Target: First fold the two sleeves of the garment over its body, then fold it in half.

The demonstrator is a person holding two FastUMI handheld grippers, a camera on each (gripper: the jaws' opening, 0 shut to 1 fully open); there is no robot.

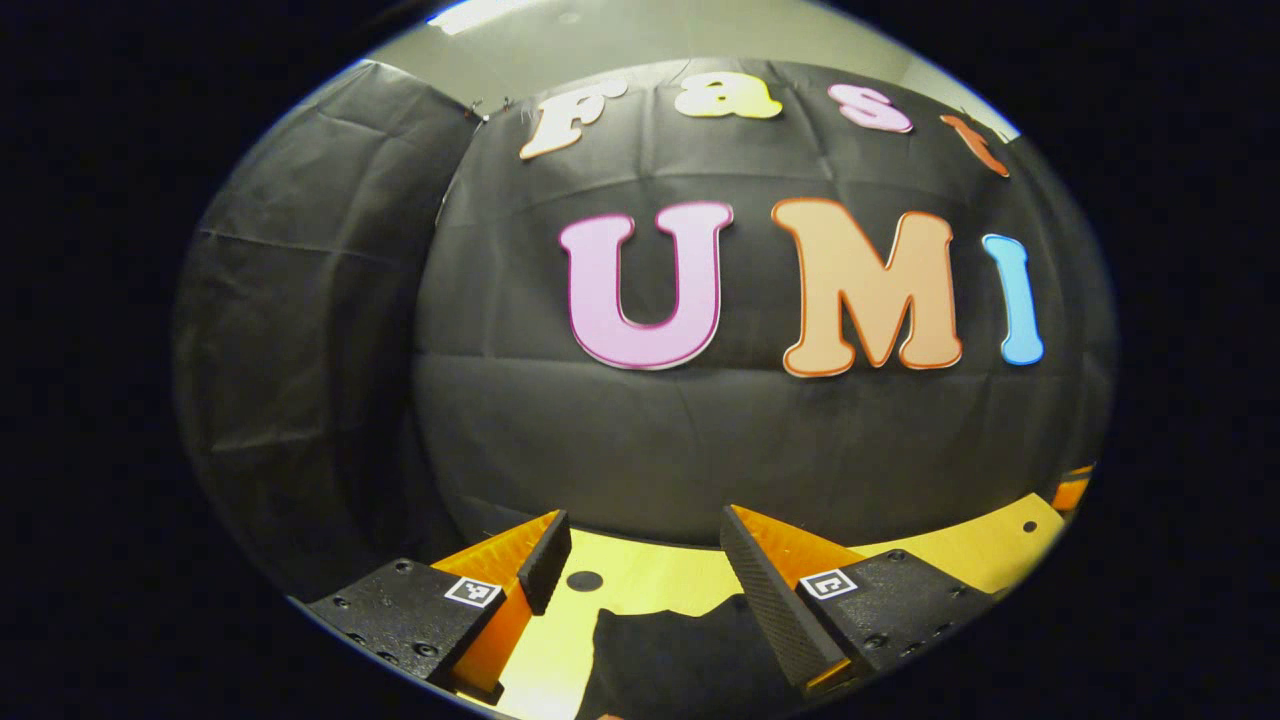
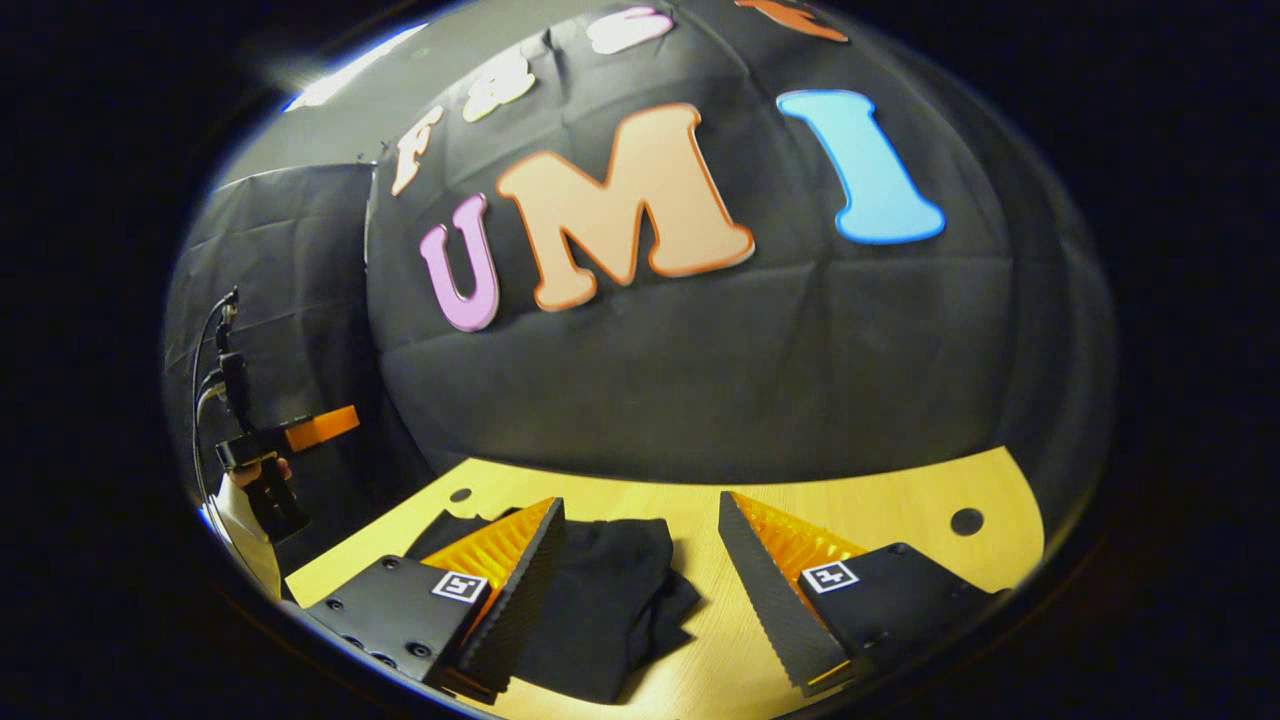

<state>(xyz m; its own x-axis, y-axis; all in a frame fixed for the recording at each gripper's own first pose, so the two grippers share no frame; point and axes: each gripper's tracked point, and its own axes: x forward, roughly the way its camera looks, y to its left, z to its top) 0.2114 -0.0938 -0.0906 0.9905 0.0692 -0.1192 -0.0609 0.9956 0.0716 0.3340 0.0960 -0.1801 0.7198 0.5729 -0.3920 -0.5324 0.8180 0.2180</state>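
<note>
In the left gripper view, the left gripper [image 1: 635,560] hangs above the near part of the wooden table [image 1: 650,580] with its two fingers spread apart and nothing between them. The black garment [image 1: 690,650] lies on the table just below and beyond the fingertips, its edge reaching under the right-hand finger; neither finger touches it as far as can be seen. Behind the table stands the black cloth wall [image 1: 620,430].

In the right gripper view, the other gripper shows far off at the left edge of the table, held up in a hand [image 2: 262,470] with cables running up from it. The right gripper [image 2: 640,540] is also wide open and grips nothing. The garment, seen here as a bunched dark heap, lies on the table between the fingers but nearer the left-hand one, whose tip overlaps it in the picture. Bare wood lies between the garment and the right-hand finger.
</note>
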